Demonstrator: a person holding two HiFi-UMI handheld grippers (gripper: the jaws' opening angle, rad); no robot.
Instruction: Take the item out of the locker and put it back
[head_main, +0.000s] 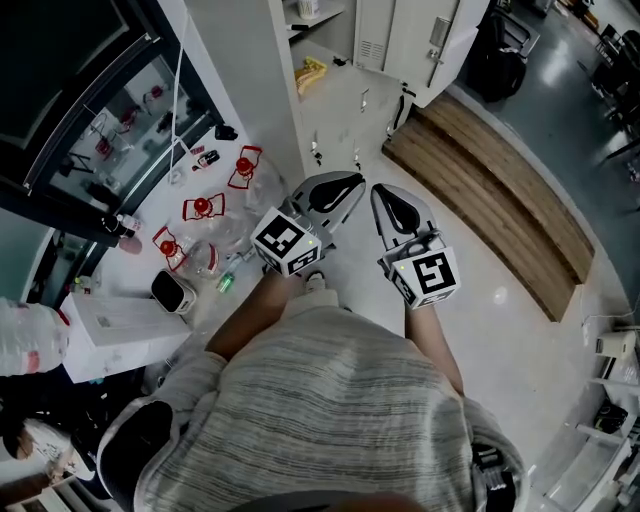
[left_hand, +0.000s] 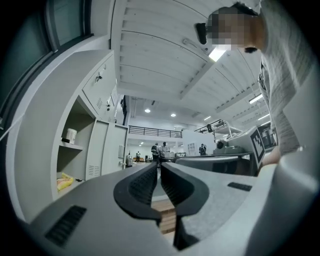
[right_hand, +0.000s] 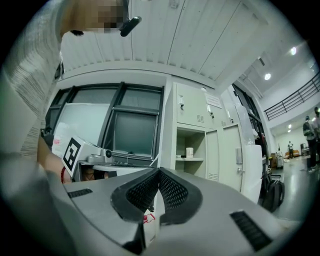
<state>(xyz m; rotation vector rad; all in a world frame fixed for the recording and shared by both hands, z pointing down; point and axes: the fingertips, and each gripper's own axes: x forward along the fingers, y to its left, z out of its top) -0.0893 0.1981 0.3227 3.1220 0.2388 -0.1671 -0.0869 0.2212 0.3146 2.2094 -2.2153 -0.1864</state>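
1. Left gripper (left_hand: 158, 166) and right gripper (right_hand: 159, 171), before the locker (right_hand: 191, 106), are both closed and empty.
2. Pale glossy floor (head_main: 480, 300) spreads before the locker.
3. Wooden bench (head_main: 500, 200) lies beside the locker.
4. White cup (right_hand: 189, 152) stands on the locker's shelf.

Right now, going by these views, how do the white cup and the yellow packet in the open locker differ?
The white cup is pale and cylindrical; the yellow packet is bright and crumpled. The cup stands upright, the packet lies flat. The cup sits on the upper shelf, the packet on the level below it. Both rest in the same open locker.
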